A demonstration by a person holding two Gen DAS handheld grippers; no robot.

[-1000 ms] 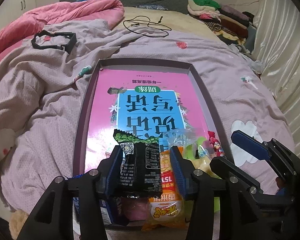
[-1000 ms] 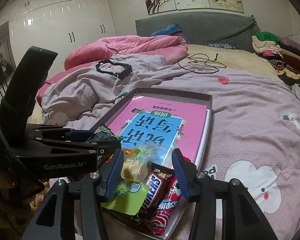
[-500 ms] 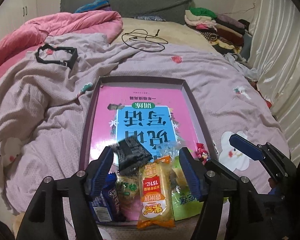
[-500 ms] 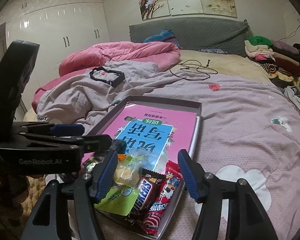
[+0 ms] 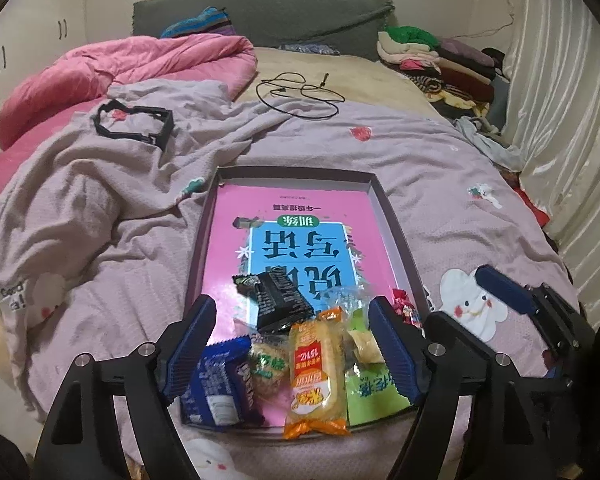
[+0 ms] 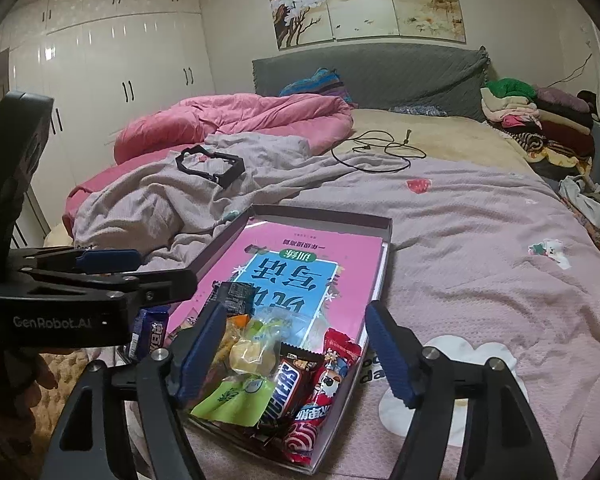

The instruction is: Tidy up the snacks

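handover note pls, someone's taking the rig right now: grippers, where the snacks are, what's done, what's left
Left gripper: open, empty, above the near end of the tray.
Right gripper: open, empty, over the same end.
Black packet lies loose on the pink book in the tray.
Other snacks are heaped at the near end: blue packet, orange packet, green packet, chocolate bar, red packet.
Done: all visible snacks are in the tray.
Left: probably sorting the heap; nothing lined up yet.
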